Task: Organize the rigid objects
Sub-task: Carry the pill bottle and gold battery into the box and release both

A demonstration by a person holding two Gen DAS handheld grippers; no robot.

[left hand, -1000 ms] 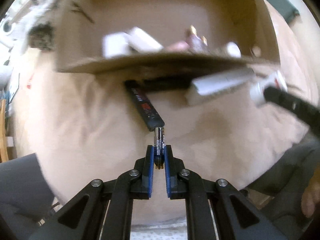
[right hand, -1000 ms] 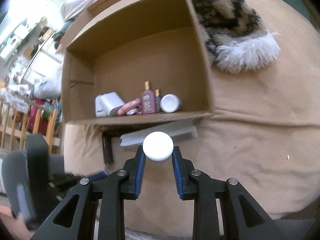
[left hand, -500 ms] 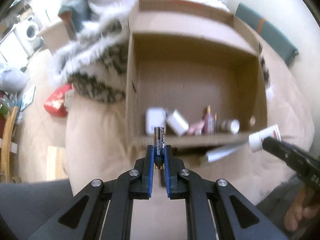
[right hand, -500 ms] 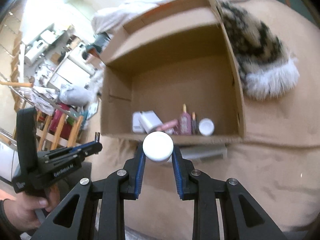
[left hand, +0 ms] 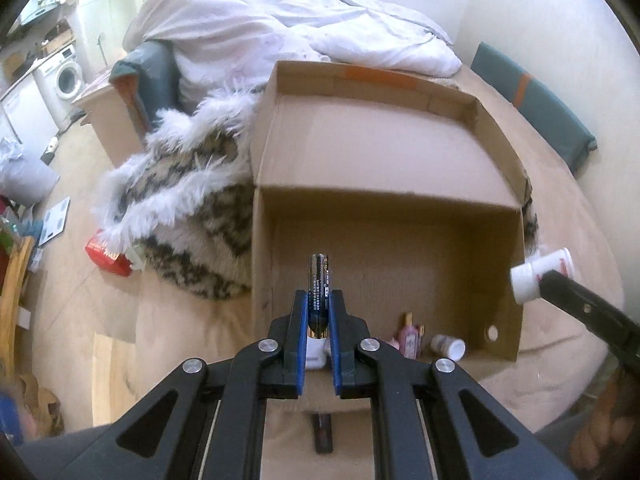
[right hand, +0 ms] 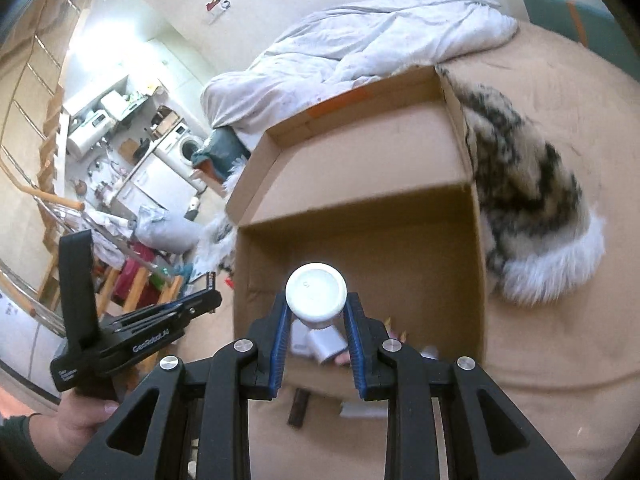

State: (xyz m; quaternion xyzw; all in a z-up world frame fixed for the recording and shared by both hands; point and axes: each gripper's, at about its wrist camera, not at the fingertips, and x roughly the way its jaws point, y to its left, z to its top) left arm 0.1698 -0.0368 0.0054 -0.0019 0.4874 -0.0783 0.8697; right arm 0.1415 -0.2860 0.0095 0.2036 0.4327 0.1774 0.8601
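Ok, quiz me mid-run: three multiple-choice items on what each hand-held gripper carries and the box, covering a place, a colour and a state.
1. Where is the pink perfume bottle?
A. inside the cardboard box
B. on the white duvet
C. in a gripper

2. What colour is the cap of the bottle in the right hand-held gripper?
A. red
B. white
C. black

3. What state is the left hand-held gripper in?
A. wide open, empty
B. out of view
C. shut on a battery

Answers: 1 A, it stands on the box floor at the near wall; 2 B, the round cap facing the camera is white; 3 C, the blue pads clamp the battery upright.
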